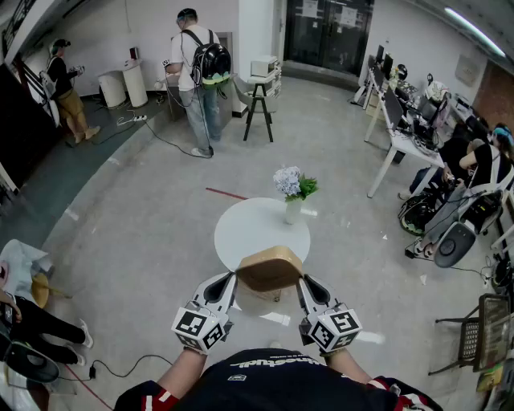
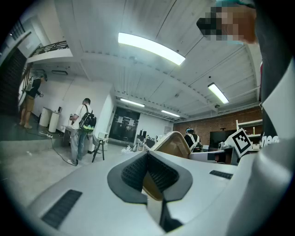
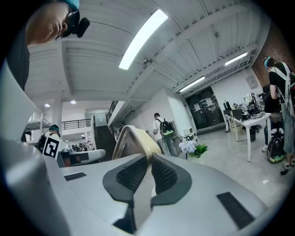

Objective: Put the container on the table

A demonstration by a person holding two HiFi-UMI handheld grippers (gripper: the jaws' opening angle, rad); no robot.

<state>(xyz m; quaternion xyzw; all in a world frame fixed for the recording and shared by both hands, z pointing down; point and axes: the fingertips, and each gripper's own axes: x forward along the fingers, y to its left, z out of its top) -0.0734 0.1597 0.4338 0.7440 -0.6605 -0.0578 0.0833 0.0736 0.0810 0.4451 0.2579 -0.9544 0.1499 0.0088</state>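
I've got left gripper [image 1: 231,279] and right gripper [image 1: 303,282] fingers clamped on the container [image 1: 270,269] rim, over the round surface [image 1: 241,229].

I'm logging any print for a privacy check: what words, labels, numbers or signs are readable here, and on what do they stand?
Nothing reads clearly.
White print on the wearer's black shirt: blurred, unreadable.
Sheets on the dark doors: too small.
Wall sign at far right: too small.
Marker cubes: black-and-white squares, no letters.
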